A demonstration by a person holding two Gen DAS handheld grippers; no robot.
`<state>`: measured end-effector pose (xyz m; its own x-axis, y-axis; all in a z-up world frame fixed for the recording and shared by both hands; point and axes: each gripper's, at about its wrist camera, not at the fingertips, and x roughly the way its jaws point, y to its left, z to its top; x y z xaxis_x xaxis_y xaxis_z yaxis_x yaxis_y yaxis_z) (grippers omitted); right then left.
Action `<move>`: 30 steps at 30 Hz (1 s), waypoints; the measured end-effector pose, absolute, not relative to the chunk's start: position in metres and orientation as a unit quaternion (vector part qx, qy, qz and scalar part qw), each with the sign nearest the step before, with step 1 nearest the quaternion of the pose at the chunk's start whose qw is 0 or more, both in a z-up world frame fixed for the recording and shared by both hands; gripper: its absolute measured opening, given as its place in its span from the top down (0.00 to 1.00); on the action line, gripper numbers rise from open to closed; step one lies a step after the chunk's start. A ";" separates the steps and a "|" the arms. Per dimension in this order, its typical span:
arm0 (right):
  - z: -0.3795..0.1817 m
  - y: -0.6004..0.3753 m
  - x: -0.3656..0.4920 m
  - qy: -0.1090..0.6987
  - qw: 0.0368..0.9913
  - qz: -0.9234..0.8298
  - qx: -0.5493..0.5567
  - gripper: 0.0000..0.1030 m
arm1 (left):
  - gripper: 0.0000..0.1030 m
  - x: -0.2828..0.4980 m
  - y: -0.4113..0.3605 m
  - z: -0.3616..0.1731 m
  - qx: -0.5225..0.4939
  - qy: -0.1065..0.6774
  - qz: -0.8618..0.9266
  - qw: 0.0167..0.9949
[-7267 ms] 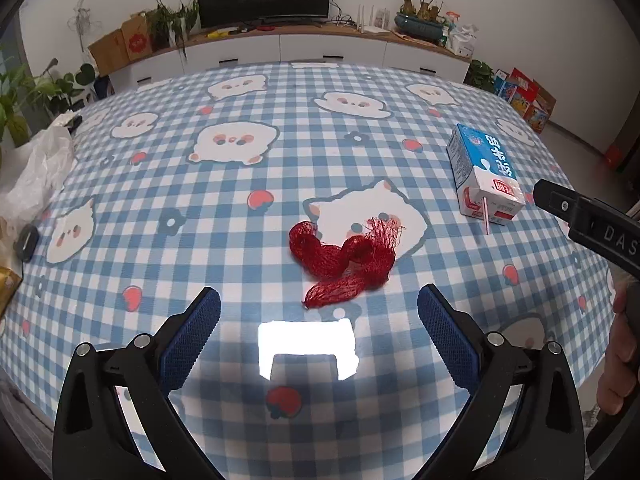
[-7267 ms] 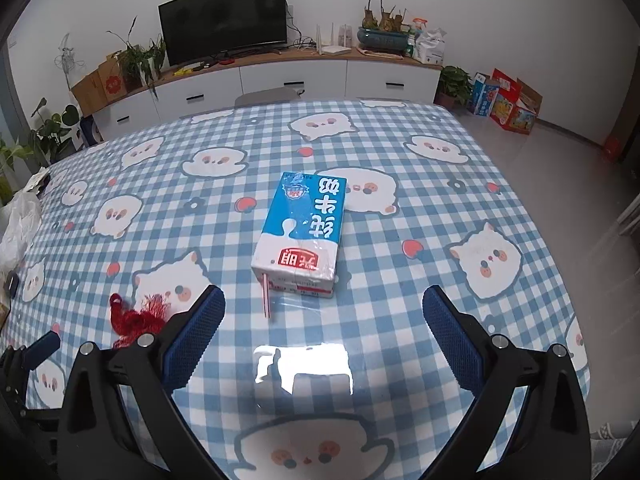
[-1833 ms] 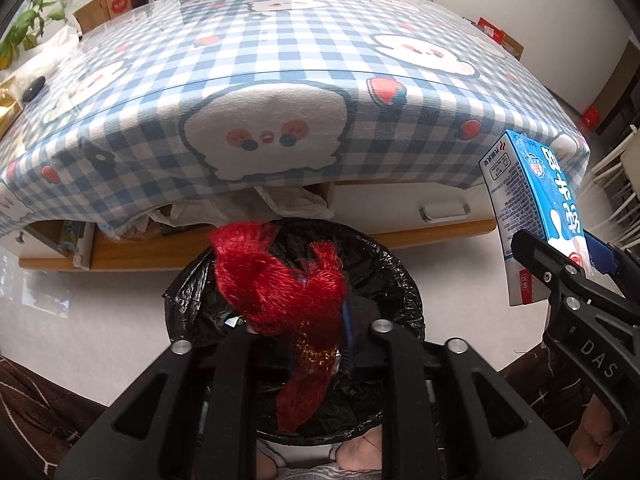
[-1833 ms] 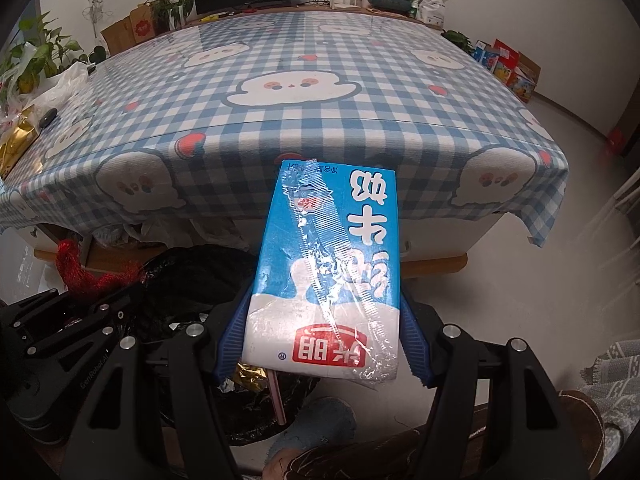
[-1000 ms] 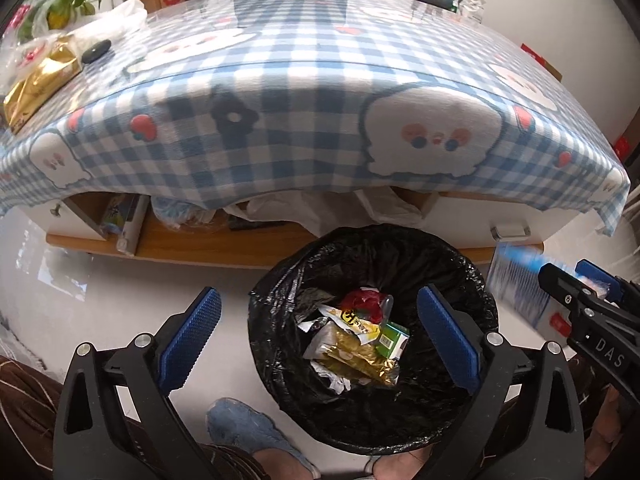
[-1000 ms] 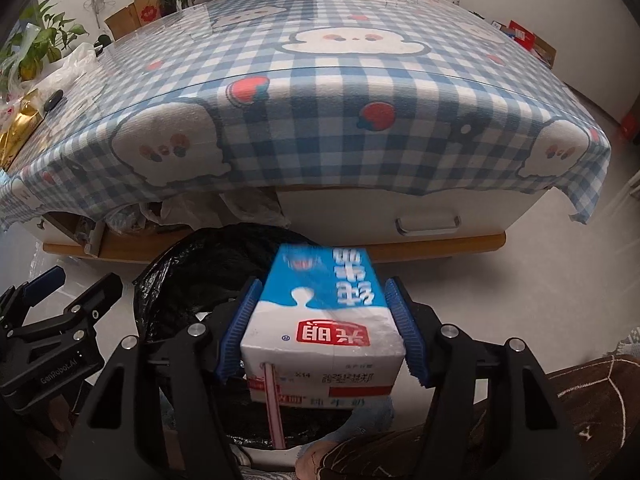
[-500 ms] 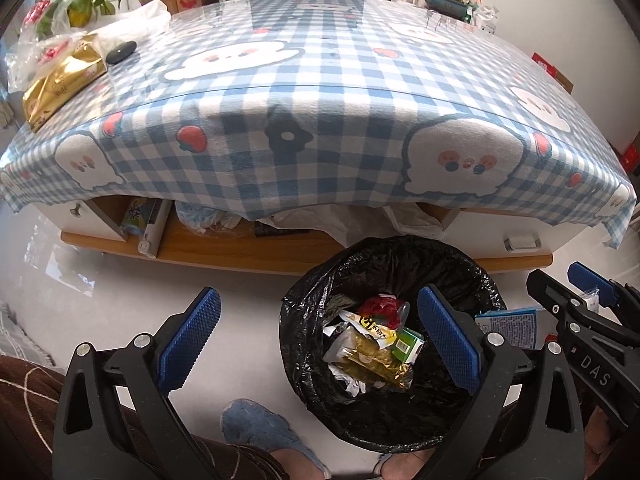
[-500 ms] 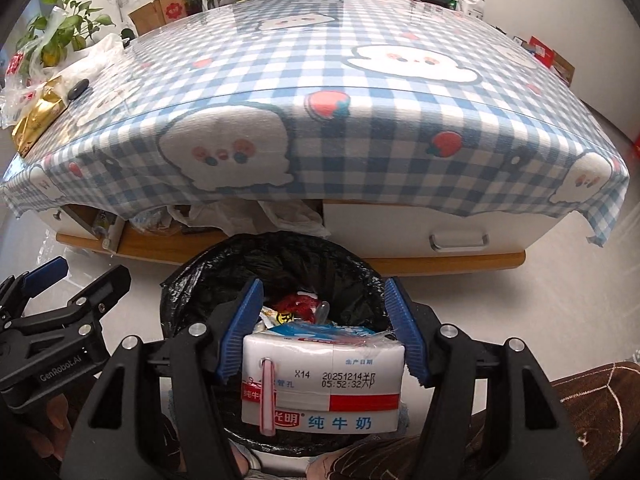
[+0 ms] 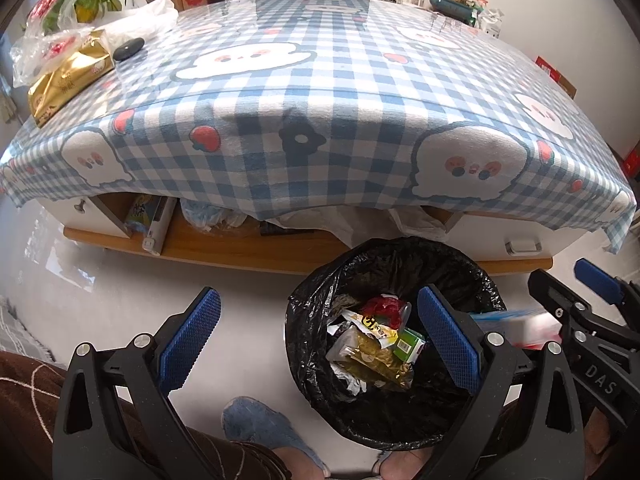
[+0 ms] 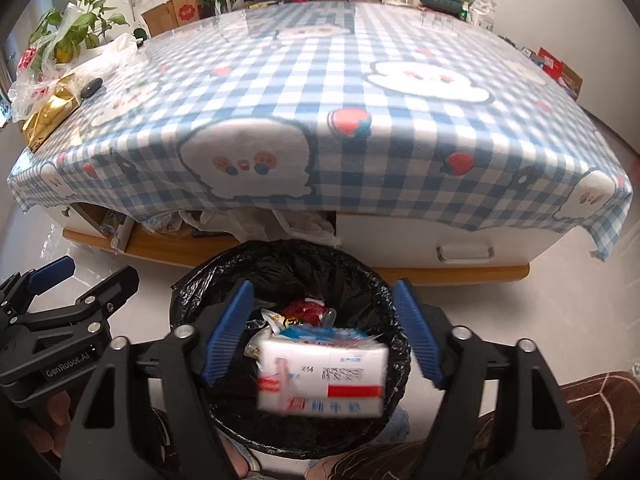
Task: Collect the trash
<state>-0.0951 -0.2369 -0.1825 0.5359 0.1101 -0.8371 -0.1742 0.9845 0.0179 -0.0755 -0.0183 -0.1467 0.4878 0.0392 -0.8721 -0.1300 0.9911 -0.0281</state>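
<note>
A black-lined trash bin (image 10: 192,292) stands on the floor in front of the table. My right gripper (image 10: 322,332) hangs over it with its jaws opening. The blue and white milk carton (image 10: 324,376) is blurred between the pads, touching neither, above the bin's mouth. In the left wrist view the carton (image 9: 516,322) shows as a smear beside the right gripper (image 9: 568,304). My left gripper (image 9: 319,320) is open and empty over the bin's (image 9: 312,344) left rim. The red mesh net (image 9: 382,308) lies inside among wrappers.
The table with the blue checked cloth (image 9: 320,120) overhangs just behind the bin. A gold packet (image 9: 64,76) and plastic bags sit at its left end. Under it is a wooden shelf (image 9: 240,244) with clutter. A person's slippered foot (image 9: 260,420) is beside the bin.
The right gripper's pads have spread away from the milk carton, which now drops blurred over the bin. The left gripper stays open and empty.
</note>
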 end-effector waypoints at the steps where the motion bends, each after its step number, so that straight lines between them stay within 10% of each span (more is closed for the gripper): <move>1: -0.177 -0.240 -0.097 0.468 0.879 0.080 -0.037 0.22 | 0.06 -0.077 -0.018 -0.143 -0.045 0.501 0.049 0.863; 6: -0.144 -0.259 -0.116 0.430 0.898 0.079 -0.044 0.08 | 0.06 -0.092 -0.020 -0.111 -0.057 0.474 0.038 0.878; 30: -0.085 -0.279 -0.195 0.362 0.929 0.073 -0.028 0.08 | 0.06 -0.162 -0.044 -0.053 -0.034 0.423 0.000 0.905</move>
<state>-0.1948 -0.2795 -0.0849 0.7268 0.1154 -0.6771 -0.1562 0.9877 0.0007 -0.1617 -0.0442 -0.0530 0.6417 -0.0288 -0.7664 -0.0294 0.9976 -0.0622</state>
